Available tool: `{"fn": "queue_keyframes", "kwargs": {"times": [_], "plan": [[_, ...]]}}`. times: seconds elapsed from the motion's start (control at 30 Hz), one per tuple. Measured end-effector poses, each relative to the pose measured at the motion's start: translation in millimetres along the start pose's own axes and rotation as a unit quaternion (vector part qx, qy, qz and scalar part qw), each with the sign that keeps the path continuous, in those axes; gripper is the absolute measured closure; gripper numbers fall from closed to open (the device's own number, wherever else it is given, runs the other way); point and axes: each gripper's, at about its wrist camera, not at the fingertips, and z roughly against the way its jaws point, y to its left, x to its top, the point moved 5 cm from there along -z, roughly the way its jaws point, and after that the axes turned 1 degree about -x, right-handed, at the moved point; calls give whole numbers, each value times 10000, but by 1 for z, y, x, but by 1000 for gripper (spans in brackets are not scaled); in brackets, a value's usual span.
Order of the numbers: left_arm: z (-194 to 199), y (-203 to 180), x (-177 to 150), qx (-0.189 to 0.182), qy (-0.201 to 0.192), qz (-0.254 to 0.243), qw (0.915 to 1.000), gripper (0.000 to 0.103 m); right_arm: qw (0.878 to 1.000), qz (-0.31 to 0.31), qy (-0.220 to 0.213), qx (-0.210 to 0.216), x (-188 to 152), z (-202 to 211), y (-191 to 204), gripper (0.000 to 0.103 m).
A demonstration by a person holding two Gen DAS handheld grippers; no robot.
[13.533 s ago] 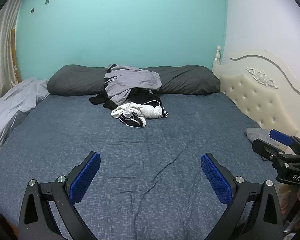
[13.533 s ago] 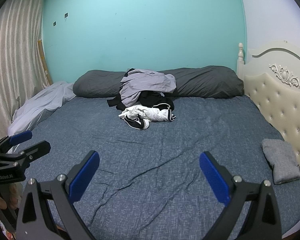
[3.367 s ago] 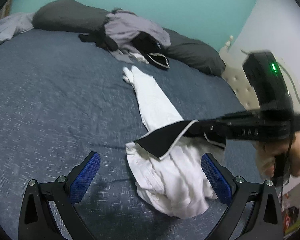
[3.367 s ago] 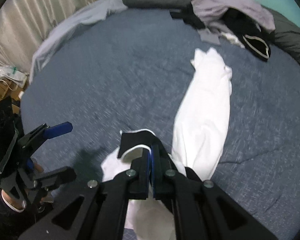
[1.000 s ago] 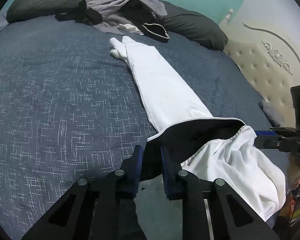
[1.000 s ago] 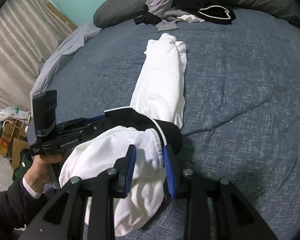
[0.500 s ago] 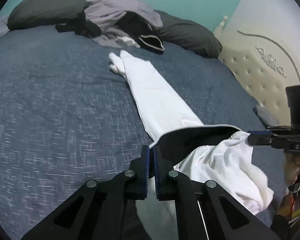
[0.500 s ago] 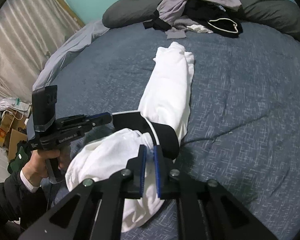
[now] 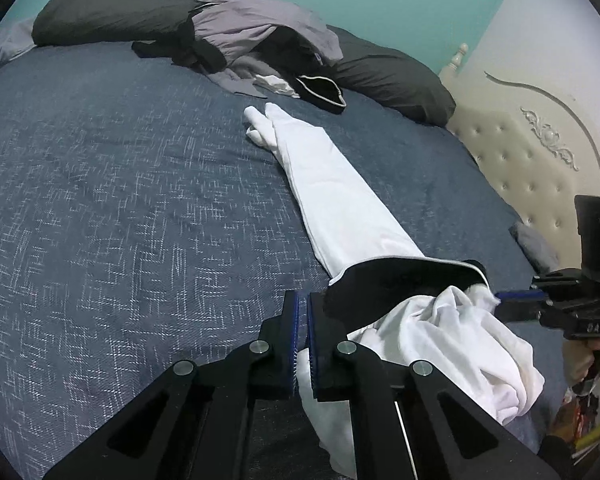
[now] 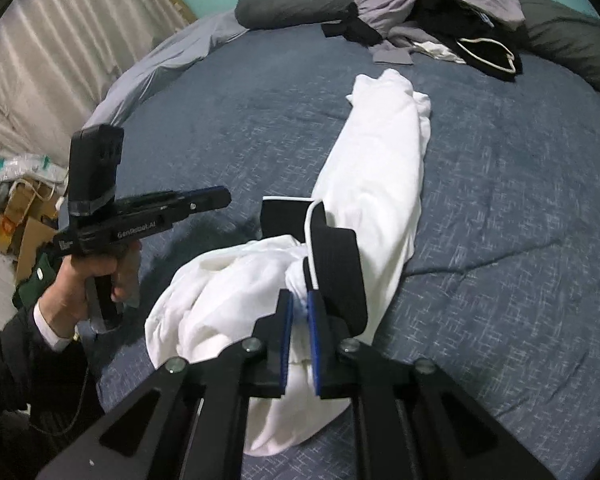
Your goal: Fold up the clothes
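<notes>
Left hand-held gripper (image 9: 302, 334): jaws together, clamped on the black waistband (image 9: 396, 282) at its left end. Right hand-held gripper (image 10: 298, 334): jaws nearly together, pinching a bunch of white cloth right beside the other end of the waistband.

White trousers (image 9: 340, 196): waist end lifted between my two grippers, one leg bunched and hanging below the waistband, the other stretched flat away from it across the blue bed (image 9: 120, 208). Leg cuffs lie just short of the unfolded clothes pile (image 9: 256, 36) against the dark pillows (image 9: 112, 12).

Risks, as I judge them: my right grip is on loose fabric, not the band itself, so it could slip out if I pull taut. The bunched leg may stay twisted and spoil the fold. Dragging further could rumple the flat leg. Cuffs could snag the pile if pushed forward.
</notes>
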Motion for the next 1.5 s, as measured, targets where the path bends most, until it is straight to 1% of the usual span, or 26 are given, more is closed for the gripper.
{"fn": "queue_keyframes", "kwargs": {"times": [0.07, 0.13, 0.2, 0.23, 0.27, 0.3, 0.37, 0.4, 0.43, 0.53, 0.57, 0.6, 0.7, 0.73, 0.77, 0.8, 0.83, 0.87, 0.93, 1.0, 1.13, 1.2, 1.37, 1.5], "plan": [[0, 1, 0, 7, -8, 0, 10000, 99, 9997, -196, -129, 9, 1, 5, -8, 94], [1, 2, 1, 8, -21, 22, 10000, 99, 9983, -447, -353, 85, 4, 16, -18, 92], [1, 3, 1, 10, -30, 41, 10000, 99, 9946, -821, -626, 131, 10, 29, -33, 85], [2, 4, 1, 13, -35, 45, 10000, 99, 9926, -978, -707, 132, 12, 32, -40, 72], [2, 4, 1, 16, -38, 42, 10000, 99, 9909, -1110, -748, 109, 14, 34, -47, 60], [3, 4, 1, 18, -43, 43, 10000, 99, 9899, -1211, -735, 55, 17, 34, -54, 57], [4, 4, 1, 23, -55, 51, 10000, 99, 9890, -1363, -568, 54, 21, 27, -63, 49], [4, 5, 1, 25, -61, 56, 10000, 99, 9891, -1407, -426, 67, 22, 20, -65, 47], [5, 5, 1, 28, -67, 60, 10000, 99, 9897, -1404, -259, 69, 22, 13, -66, 43], [6, 6, 2, 35, -85, 71, 9999, 99, 9922, -1238, 82, 83, 23, -5, -60, 42], [7, 6, 2, 38, -91, 68, 9999, 99, 9929, -1176, 173, 93, 24, -10, -58, 39], [8, 7, 2, 39, -99, 66, 9999, 99, 9932, -1127, 276, 84, 24, -16, -56, 39], [12, 7, 1, 75, -117, 43, 9999, 98, 9942, -950, 513, 0, 23, -30, -50, 39], [16, 7, 0, 97, -133, 45, 9999, 98, 9945, -886, 550, -9, 23, -33, -47, 42], [19, 8, 0, 117, -155, 53, 9998, 98, 9951, -816, 552, 13, 22, -33, -44, 52], [23, 8, -1, 126, -170, 65, 9998, 98, 9959, -724, 544, 31, 23, -33, -39, 59], [26, 8, -2, 134, -184, 82, 9997, 98, 9965, -644, 529, 22, 23, -32, -35, 70], [31, 8, -3, 154, -210, 106, 9996, 98, 9970, -579, 505, -21, 23, -31, -31, 78], [43, 8, -7, 194, -271, 166, 9993, 97, 9978, -461, 450, -121, 24, -27, -24, 88], [55, 8, -11, 255, -315, 222, 9989, 96, 9982, -411, 364, -226, 25, -20, -17, 90], [79, 5, -19, 401, -402, 312, 9979, 96, 9986, -474, 51, -214, 34, 4, -5, 91], [92, 0, -21, 406, -450, 342, 9976, 96, 9984, -513, -108, -198, 41, 19, 2, 92], [124, -17, -22, 432, -488, 250, 9976, 95, 9967, -589, -541, -170, 63, 75, 21, 93], [153, -32, -9, 423, -601, 159, 9972, 95, 9949, -503, -840, -232, 87, 121, 41, 93]]}}
